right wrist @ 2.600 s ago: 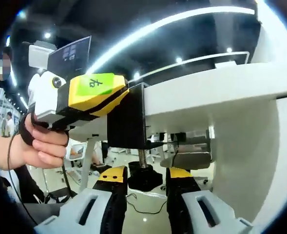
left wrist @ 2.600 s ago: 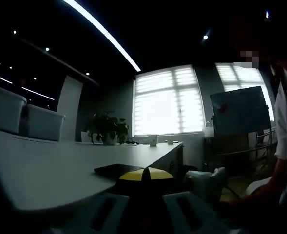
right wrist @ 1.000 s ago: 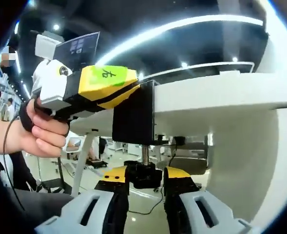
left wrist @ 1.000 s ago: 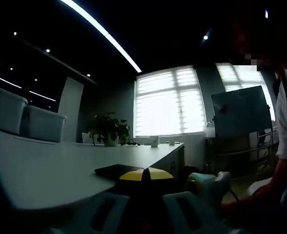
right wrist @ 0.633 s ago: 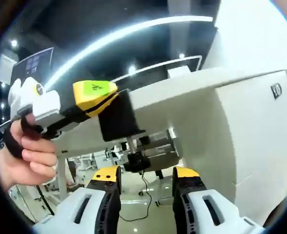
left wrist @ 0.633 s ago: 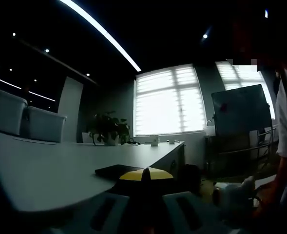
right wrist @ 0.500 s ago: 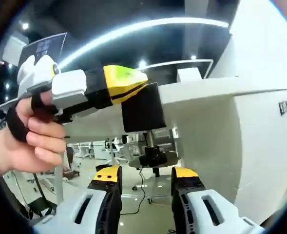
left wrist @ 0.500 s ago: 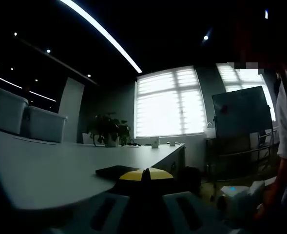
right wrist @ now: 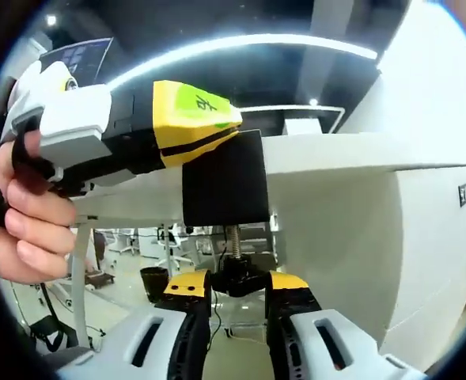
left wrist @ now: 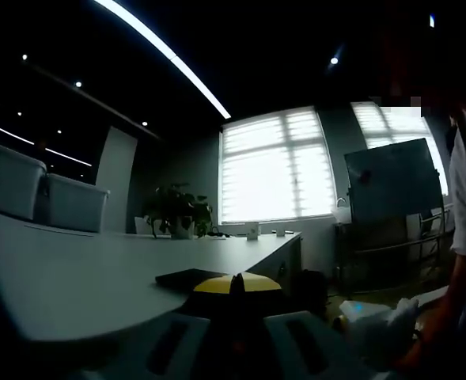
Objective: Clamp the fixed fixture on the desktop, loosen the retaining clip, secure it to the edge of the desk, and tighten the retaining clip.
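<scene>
The black clamp fixture (right wrist: 225, 178) sits on the edge of the white desk (right wrist: 335, 162). Its screw (right wrist: 233, 236) hangs below, ending in a black knob (right wrist: 238, 277). My left gripper (right wrist: 217, 127), held by a hand (right wrist: 27, 214), is shut on the fixture's top from the left. In the left gripper view its yellow tips (left wrist: 236, 283) meet over the fixture's dark top plate (left wrist: 187, 277) on the desk (left wrist: 74, 277). My right gripper (right wrist: 238, 286) reaches up from below, its yellow-tipped jaws closed on the knob. It also appears as a white body (left wrist: 375, 328) low at the right.
A potted plant (left wrist: 175, 212) and small items stand at the desk's far end before bright windows (left wrist: 274, 165). White chairs (left wrist: 66, 199) line the left side. A whiteboard (left wrist: 391, 178) stands at right. The desk's white side panel (right wrist: 351, 253) rises right of the knob.
My right gripper's jaws, wide apart below the knob half a second ago, have risen and narrowed onto it. The left gripper stays on the fixture.
</scene>
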